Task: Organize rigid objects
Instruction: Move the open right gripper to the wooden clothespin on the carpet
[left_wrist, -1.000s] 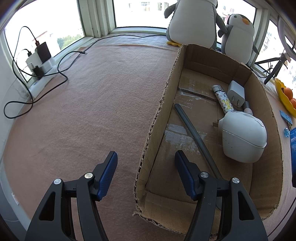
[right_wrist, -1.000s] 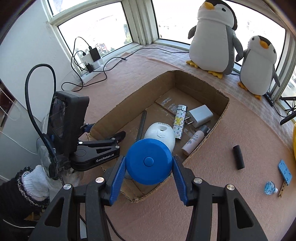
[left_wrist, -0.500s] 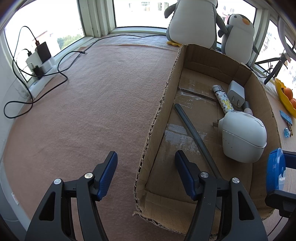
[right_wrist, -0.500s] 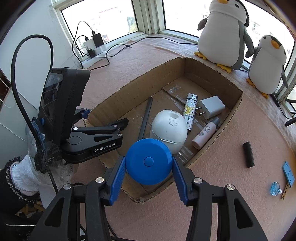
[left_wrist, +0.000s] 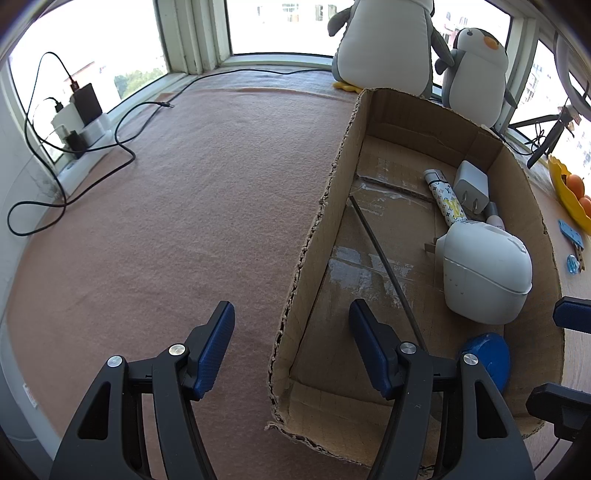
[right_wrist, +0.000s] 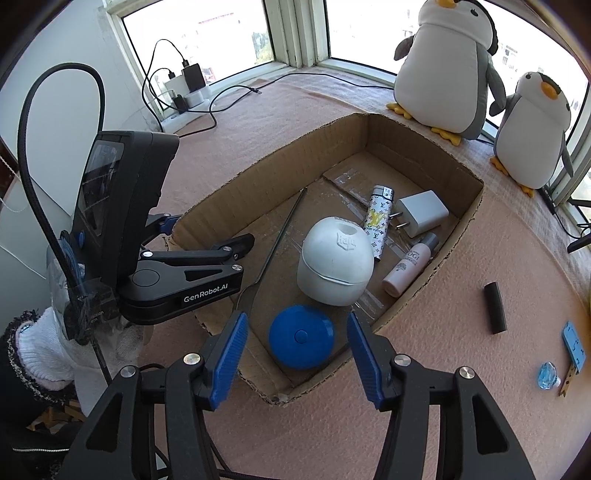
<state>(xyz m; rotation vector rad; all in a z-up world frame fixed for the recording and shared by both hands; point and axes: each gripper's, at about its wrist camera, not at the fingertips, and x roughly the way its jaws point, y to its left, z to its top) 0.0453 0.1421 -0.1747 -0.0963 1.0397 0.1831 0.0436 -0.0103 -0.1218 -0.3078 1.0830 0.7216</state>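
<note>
Two penguins (right_wrist: 448, 70), one box (right_wrist: 424, 299)

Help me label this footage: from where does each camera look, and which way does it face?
Left wrist: sits on the left gripper, looks forward and down across the brown cloth and the cardboard box; both its fingers show, one each side of the box wall.
Right wrist: sits on the right gripper, looks down into the box's near end at the blue disc; its parted fingers, the left gripper and a gloved hand show.
Shared: box, disc, white dome, penguins.
</note>
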